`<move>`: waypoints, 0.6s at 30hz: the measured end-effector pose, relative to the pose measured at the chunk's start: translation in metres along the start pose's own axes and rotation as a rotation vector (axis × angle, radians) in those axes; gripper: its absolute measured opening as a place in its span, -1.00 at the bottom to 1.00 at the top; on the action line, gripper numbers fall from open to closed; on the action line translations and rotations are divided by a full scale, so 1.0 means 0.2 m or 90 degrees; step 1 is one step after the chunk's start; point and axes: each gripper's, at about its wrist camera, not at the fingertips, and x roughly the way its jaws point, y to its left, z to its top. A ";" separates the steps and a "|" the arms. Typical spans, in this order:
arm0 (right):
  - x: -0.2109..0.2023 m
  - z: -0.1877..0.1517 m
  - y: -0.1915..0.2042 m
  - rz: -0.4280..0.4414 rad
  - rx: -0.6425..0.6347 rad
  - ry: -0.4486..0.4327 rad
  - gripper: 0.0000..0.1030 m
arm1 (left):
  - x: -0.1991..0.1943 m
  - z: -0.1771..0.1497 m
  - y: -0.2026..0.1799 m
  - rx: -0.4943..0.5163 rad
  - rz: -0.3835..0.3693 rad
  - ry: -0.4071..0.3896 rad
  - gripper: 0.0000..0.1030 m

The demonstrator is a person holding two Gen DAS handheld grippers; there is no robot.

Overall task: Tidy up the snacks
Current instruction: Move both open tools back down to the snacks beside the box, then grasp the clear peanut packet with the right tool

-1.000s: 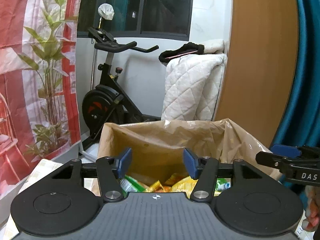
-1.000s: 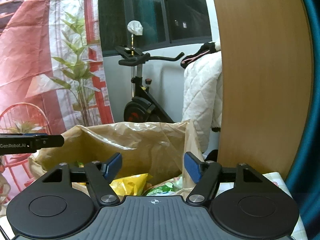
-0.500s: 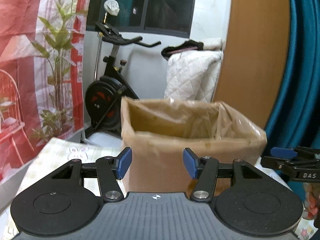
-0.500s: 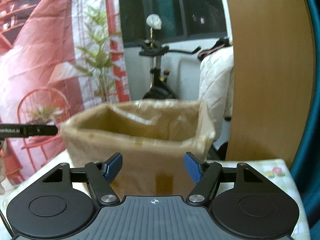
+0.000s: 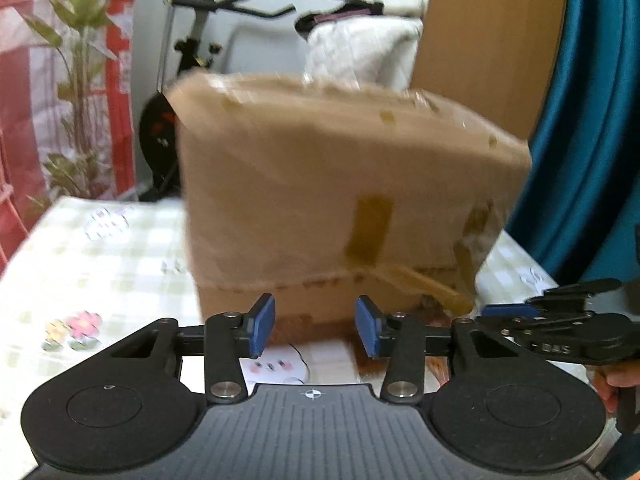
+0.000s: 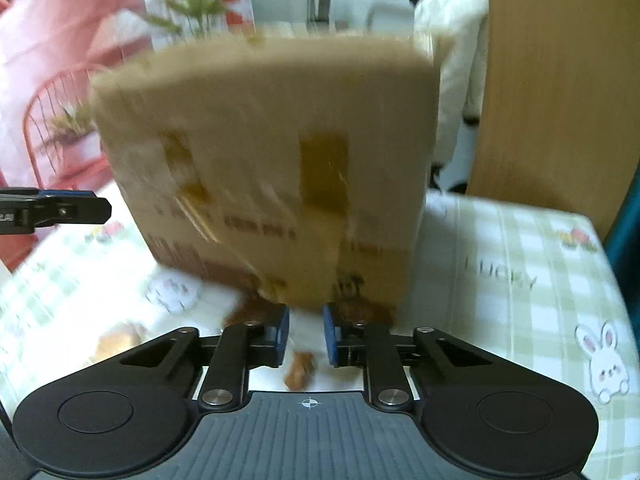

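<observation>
A brown cardboard box [image 5: 344, 184] with tape patches stands on the checked tablecloth [image 5: 100, 248]; its inside is hidden from this low angle. It also shows in the right wrist view [image 6: 272, 152]. My left gripper [image 5: 315, 330] is open and empty, low in front of the box. My right gripper [image 6: 306, 334] is narrowed but still open with nothing between the pads, low before the box. A small brown snack piece [image 6: 299, 372] lies on the cloth just below it. The right gripper also shows in the left wrist view [image 5: 552, 312].
A wooden panel [image 5: 492, 40] and teal curtain [image 5: 592, 120] stand at the right. An exercise bike [image 5: 192, 40] and a white quilt [image 5: 360, 48] are behind the table. The tablecloth carries printed flowers and a rabbit [image 6: 604, 364].
Both grippers dropped from above the box's open top to table level in front of it. The snacks inside went out of sight. The right gripper's jaws narrowed.
</observation>
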 end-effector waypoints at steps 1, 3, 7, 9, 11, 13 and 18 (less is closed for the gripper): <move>0.04 -0.01 -0.01 0.003 0.010 0.012 -0.68 | 0.03 -0.01 -0.01 0.003 -0.003 0.008 -0.09; 0.10 -0.03 -0.02 0.012 0.021 0.036 -0.68 | 0.09 -0.04 -0.02 0.007 -0.011 0.024 -0.09; 0.20 -0.05 0.00 0.026 0.000 0.080 -0.60 | 0.20 -0.08 -0.04 0.007 -0.036 0.062 -0.09; 0.23 -0.06 0.02 0.036 -0.008 0.089 -0.58 | 0.24 -0.09 -0.04 0.008 -0.040 0.076 -0.09; 0.26 -0.06 0.03 0.043 -0.012 0.095 -0.54 | 0.28 -0.10 -0.04 0.007 -0.043 0.086 -0.09; 0.28 -0.05 0.03 0.047 -0.015 0.107 -0.53 | 0.32 -0.11 -0.04 0.006 -0.047 0.099 -0.08; 0.30 -0.05 0.01 0.052 -0.031 0.103 -0.65 | 0.41 -0.11 -0.07 0.008 -0.054 0.123 -0.02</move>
